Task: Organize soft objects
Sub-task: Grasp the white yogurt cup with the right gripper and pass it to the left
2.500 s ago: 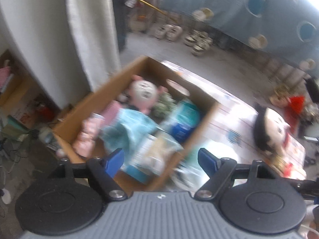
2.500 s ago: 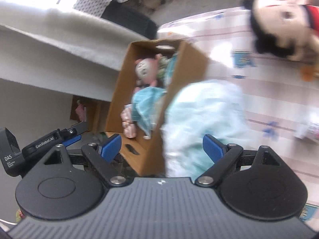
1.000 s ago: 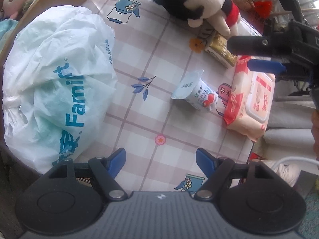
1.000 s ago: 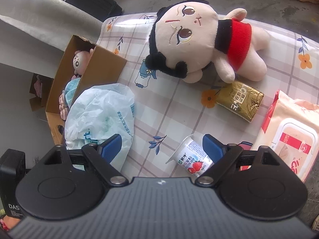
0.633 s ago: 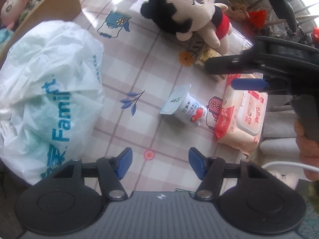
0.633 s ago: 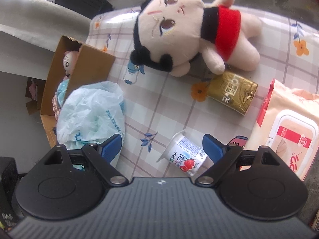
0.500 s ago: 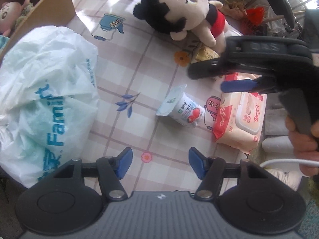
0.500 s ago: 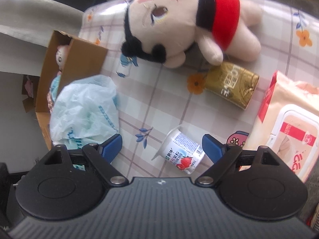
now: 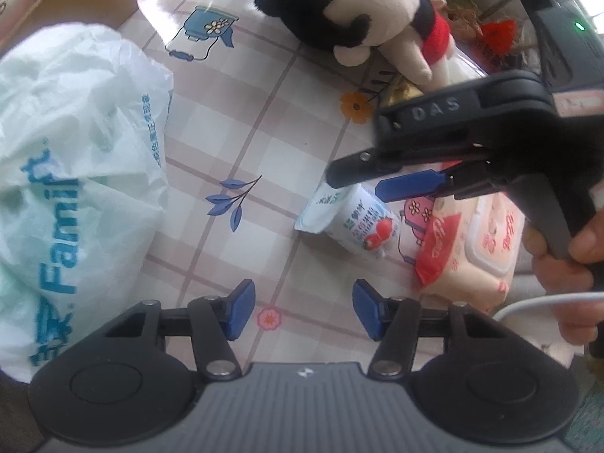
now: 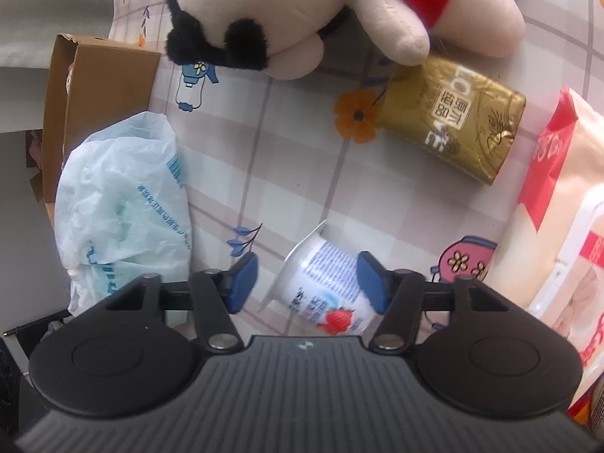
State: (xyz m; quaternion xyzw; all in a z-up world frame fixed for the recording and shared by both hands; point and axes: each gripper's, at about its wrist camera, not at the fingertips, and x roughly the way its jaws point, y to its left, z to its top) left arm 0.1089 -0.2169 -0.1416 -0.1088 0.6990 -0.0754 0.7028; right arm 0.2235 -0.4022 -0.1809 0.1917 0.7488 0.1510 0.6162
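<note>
A white yogurt cup [image 10: 324, 287] with a strawberry label lies on its side on the checked tablecloth; it also shows in the left wrist view [image 9: 351, 219]. My right gripper [image 10: 305, 281] is open with its blue pads on either side of the cup, low over it. In the left wrist view the right gripper [image 9: 389, 179] hangs just above the cup. My left gripper [image 9: 300, 307] is open and empty above the cloth, short of the cup. A plush doll [image 9: 362, 11] with black hair and red collar lies at the back.
A white plastic bag [image 9: 71, 173] with blue print lies at the left, beside a cardboard box [image 10: 98, 87] of soft toys. A gold packet [image 10: 453, 113] and a pink wet-wipes pack [image 9: 475, 249] lie at the right. A hand holds the right gripper's handle.
My right gripper has come down and forward until its pads bracket the yogurt cup. My left gripper has swung from the box to the table and narrowed a little.
</note>
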